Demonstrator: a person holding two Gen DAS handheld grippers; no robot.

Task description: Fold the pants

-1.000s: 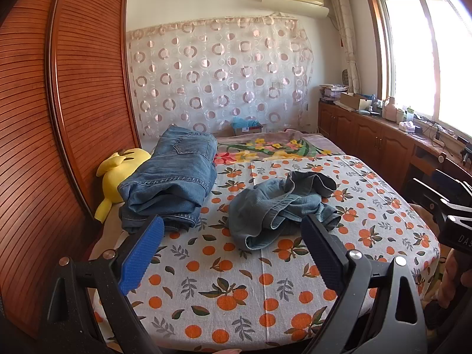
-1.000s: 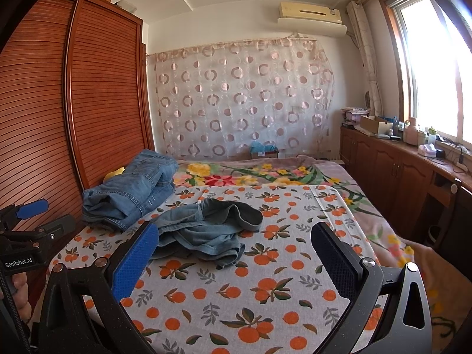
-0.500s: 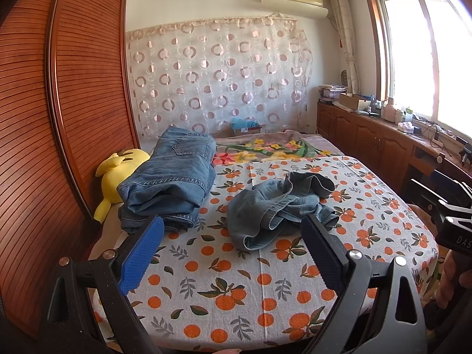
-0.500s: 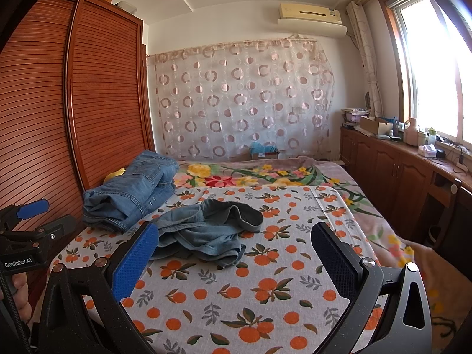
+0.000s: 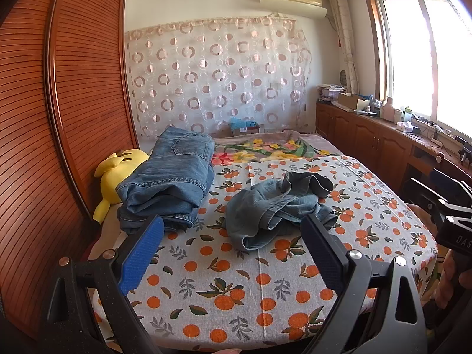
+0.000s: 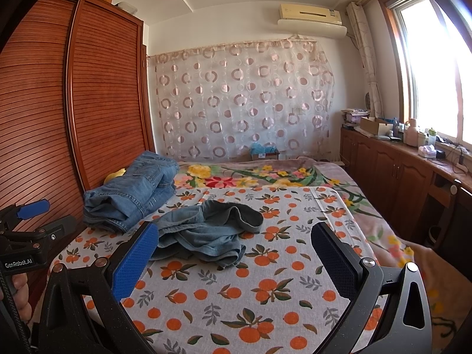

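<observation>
A crumpled pair of blue denim pants lies in a heap on the bed's orange-print sheet; it also shows in the right wrist view. My left gripper is open and empty, held above the near part of the bed, short of the pants. My right gripper is open and empty, also short of the pants. Each gripper shows at the edge of the other's view: the right one, the left one.
A stack of folded jeans sits at the bed's left, next to a yellow plush toy. A wooden wardrobe runs along the left. Wooden cabinets with clutter stand under the window on the right.
Both grippers have barely shifted; the pants lie as before and both grippers stay open.
</observation>
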